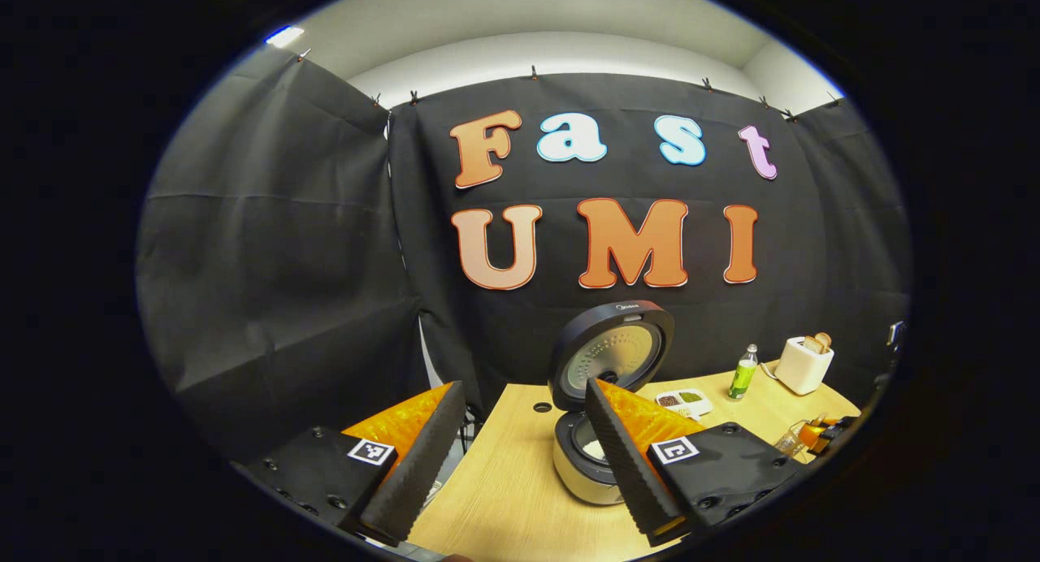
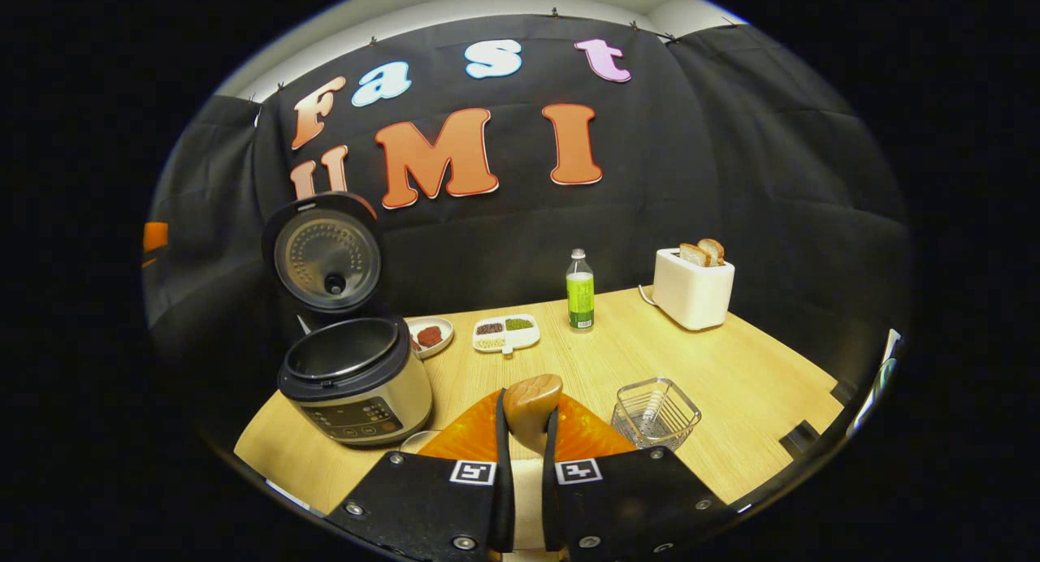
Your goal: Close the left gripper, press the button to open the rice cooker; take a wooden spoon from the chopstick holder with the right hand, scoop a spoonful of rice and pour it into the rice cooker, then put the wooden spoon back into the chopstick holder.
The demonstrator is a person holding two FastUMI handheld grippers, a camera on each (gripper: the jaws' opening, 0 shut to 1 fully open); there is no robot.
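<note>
Left gripper view: left gripper (image 1: 524, 432) raised over the near left part of the table (image 1: 504, 497), jaws spread wide, nothing between the fingers and nothing touched. Past its right finger stands the rice cooker (image 1: 587, 456), lid (image 1: 611, 355) tipped up and back, inner pot exposed.

Right gripper view, left to right: rice cooker (image 2: 356, 381) at table's left end, lid (image 2: 325, 253) upright, pot open. Behind it a small dish (image 2: 429, 335), then a divided tray (image 2: 505, 333). Right gripper (image 2: 526, 420) at centre bottom, jaws narrowed onto the wooden spoon (image 2: 530, 408); both fingers press its handle, bowl end standing above the fingertips. Just right of the gripper, the clear chopstick holder (image 2: 655, 413) on the table. Further back, a bottle (image 2: 579, 291) and a toaster (image 2: 692, 287) with bread slices.
</note>
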